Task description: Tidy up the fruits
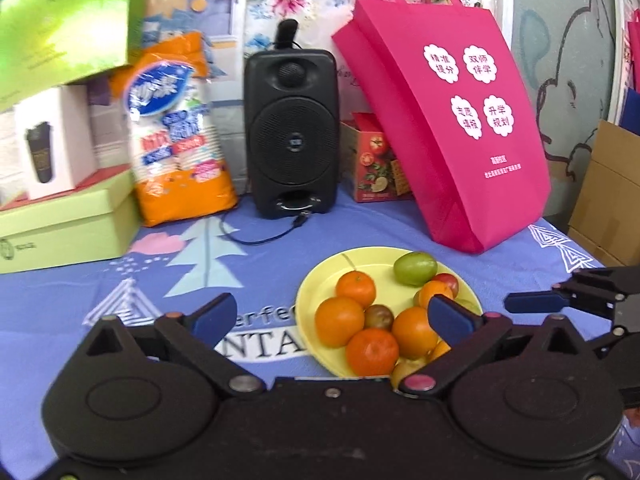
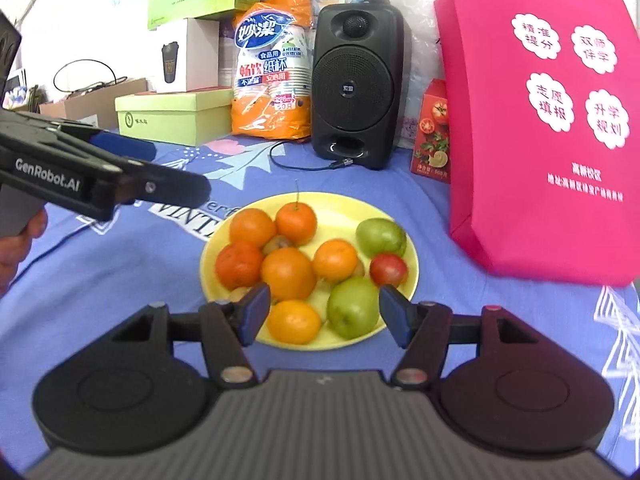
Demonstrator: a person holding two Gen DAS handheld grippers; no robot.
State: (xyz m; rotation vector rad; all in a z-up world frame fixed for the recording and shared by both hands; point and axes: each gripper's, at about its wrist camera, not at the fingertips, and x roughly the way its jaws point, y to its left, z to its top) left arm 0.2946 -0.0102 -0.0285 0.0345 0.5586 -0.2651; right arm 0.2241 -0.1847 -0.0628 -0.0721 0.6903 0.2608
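Both tongs spread wide, pinching nothing. Right tongs hovering at the near rim of the yellow plate, an orange and a green apple lying between the blue pads, neither touched. Beyond those, four more oranges clustered in the plate's middle, one with a thin stem at the far side; a second green fruit and a red tomato off to the right of the cluster, close to the plate's right rim. All fruit inside the rim, none on the cloth.

Left tongs to the left of the plate, the right pad overlapping the fruit pile in view, the left pad over bare blue tablecloth. From the right wrist view, seen side-on at the left, above the cloth and apart from the plate.

Open stretch of cloth-covered surface left of the plate and in front of both tongs. Tighter on the right: pink tote bag standing just beside the plate's far right rim, leaning back. Behind the plate, well apart, a black speaker with its cable trailing onto the cloth toward the plate. Left of the speaker, an orange pack of paper cups, then a pale green box with a white box on top. Red tomato-print carton wedged between speaker and bag. Right edge of the surface just past the bag, with cardboard beyond it.
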